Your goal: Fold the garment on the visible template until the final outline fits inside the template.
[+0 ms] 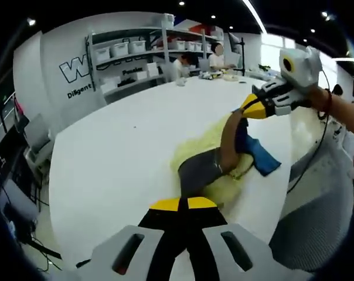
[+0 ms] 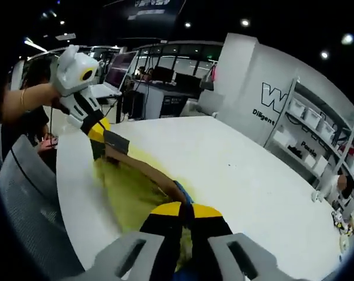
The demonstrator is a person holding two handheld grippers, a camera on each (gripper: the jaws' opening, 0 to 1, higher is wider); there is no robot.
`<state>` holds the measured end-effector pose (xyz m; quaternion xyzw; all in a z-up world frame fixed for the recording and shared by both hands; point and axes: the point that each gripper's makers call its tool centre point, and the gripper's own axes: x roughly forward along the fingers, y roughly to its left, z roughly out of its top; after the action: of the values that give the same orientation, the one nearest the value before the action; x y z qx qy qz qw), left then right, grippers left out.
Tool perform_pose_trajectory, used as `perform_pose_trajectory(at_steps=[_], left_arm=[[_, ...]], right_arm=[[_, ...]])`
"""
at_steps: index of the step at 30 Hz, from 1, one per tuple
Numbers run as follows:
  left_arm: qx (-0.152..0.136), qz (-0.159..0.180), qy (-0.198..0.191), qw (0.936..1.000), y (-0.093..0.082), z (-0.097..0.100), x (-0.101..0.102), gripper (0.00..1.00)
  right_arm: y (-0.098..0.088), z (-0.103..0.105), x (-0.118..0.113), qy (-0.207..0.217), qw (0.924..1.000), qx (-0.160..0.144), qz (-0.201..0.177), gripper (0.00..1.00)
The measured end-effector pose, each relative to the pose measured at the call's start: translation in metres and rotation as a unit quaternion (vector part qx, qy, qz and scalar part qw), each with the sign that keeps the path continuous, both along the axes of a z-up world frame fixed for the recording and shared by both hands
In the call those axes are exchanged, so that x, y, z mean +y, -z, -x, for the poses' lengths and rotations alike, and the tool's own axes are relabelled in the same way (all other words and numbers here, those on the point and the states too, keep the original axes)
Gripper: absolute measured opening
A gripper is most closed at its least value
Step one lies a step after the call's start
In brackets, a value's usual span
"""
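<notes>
A garment with grey (image 1: 197,170), brown (image 1: 228,143) and blue (image 1: 260,153) panels hangs stretched between my two grippers above a yellow-green template (image 1: 207,136) on the white table (image 1: 118,152). My left gripper (image 1: 183,204) is shut on the grey end. My right gripper (image 1: 242,110), held by a hand at the upper right, is shut on the brown and blue end. In the right gripper view, my right gripper (image 2: 181,209) pinches the blue fabric (image 2: 187,193). The brown strip (image 2: 143,170) runs up to my left gripper (image 2: 101,133), over the template (image 2: 123,196).
The template lies near the table's edge, with a grey mesh chair (image 1: 317,216) (image 2: 24,193) just beyond it. Shelves of white bins (image 1: 136,50) (image 2: 317,126) stand against the wall. People sit at the table's far end (image 1: 215,58), among small items.
</notes>
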<state>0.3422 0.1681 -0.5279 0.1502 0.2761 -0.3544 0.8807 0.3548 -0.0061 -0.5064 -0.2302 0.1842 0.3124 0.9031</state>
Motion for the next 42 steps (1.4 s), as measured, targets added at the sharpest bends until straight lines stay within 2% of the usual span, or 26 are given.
perform_pose_trajectory(at_steps=[4, 10, 11, 16, 19, 23, 25, 28, 31, 37, 39, 42], left_arm=[[0.004, 0.005, -0.009, 0.9999, -0.015, -0.014, 0.003, 0.05], [-0.013, -0.014, -0.029, 0.9994, -0.027, -0.051, 0.007, 0.05], [-0.016, -0.019, -0.036, 0.999, -0.029, -0.062, 0.006, 0.05], [0.009, -0.03, -0.091, 0.9954, -0.023, -0.095, 0.01, 0.05], [0.013, -0.027, -0.094, 0.9952, -0.021, -0.107, 0.006, 0.05], [0.019, -0.029, -0.113, 0.993, -0.012, -0.127, 0.006, 0.05], [0.035, -0.032, -0.123, 0.9913, 0.001, -0.141, 0.006, 0.06], [0.044, -0.039, -0.132, 0.9895, 0.013, -0.154, 0.007, 0.06], [0.051, -0.039, -0.145, 0.9873, 0.028, -0.173, 0.008, 0.06], [0.1, -0.058, -0.168, 0.979, 0.07, -0.19, 0.015, 0.06], [0.097, -0.063, -0.175, 0.9777, 0.079, -0.196, 0.018, 0.06], [0.084, -0.072, -0.171, 0.9791, 0.086, -0.206, 0.017, 0.07]], right_arm=[[-0.015, -0.023, 0.0, 0.009, 0.9998, -0.016, 0.013, 0.0], [-0.025, -0.052, 0.001, 0.014, 0.999, -0.03, 0.031, 0.0], [-0.027, -0.062, 0.0, 0.019, 0.9985, -0.035, 0.037, 0.0], [-0.025, -0.089, 0.0, 0.027, 0.9981, -0.038, 0.039, 0.0], [-0.019, -0.106, -0.003, 0.032, 0.9978, -0.037, 0.045, 0.0], [-0.013, -0.135, -0.006, 0.051, 0.9975, -0.033, 0.036, 0.0], [-0.005, -0.151, -0.004, 0.054, 0.9976, -0.027, 0.035, 0.0], [0.004, -0.164, -0.004, 0.057, 0.9974, -0.02, 0.04, 0.0], [0.021, -0.187, -0.002, 0.067, 0.9971, -0.01, 0.035, 0.0], [0.056, -0.212, 0.002, 0.074, 0.9965, 0.02, 0.035, 0.0], [0.071, -0.219, 0.004, 0.062, 0.9963, 0.029, 0.052, 0.0], [0.087, -0.228, 0.003, 0.065, 0.9953, 0.033, 0.063, 0.0]])
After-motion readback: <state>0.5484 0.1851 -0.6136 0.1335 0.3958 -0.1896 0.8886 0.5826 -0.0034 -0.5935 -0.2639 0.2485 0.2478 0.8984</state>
